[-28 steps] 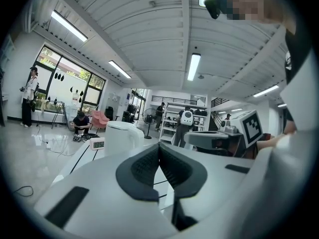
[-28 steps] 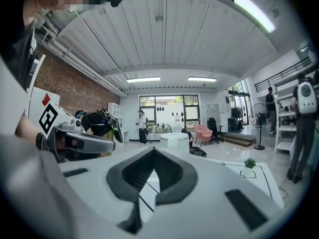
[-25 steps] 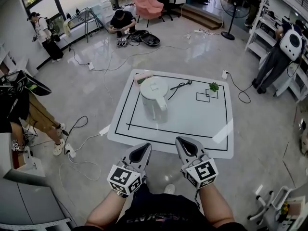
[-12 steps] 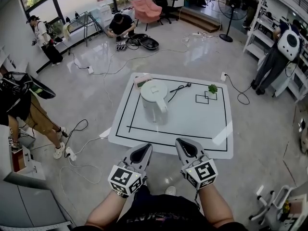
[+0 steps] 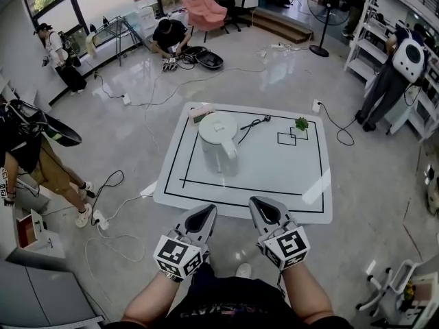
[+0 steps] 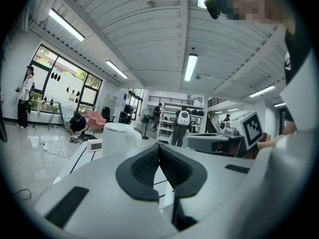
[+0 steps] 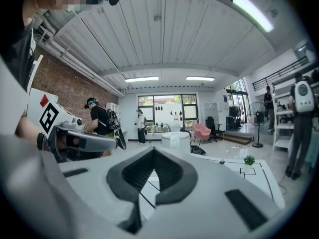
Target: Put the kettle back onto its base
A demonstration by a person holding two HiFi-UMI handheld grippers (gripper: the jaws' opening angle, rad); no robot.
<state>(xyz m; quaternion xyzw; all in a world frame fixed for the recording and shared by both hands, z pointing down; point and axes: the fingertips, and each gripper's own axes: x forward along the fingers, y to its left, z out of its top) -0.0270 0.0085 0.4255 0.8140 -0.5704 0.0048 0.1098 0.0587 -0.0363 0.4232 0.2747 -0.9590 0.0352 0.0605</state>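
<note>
A white kettle stands upright at the back left of a white table marked with black lines. A black cord runs from beside it toward the back. I cannot make out a separate base. My left gripper and right gripper hover side by side at the table's near edge, well short of the kettle. Both are shut with nothing in them. The kettle shows ahead over the left gripper, and the kettle also shows beyond the right gripper.
A small clock sits behind the kettle. A green plant and two black outlined squares lie at the table's back right. Cables cross the floor; several people, a fan and shelves ring the room.
Both grippers have stayed put and shut. The table sits slightly higher in the picture, and the person at the left has shifted a little.
</note>
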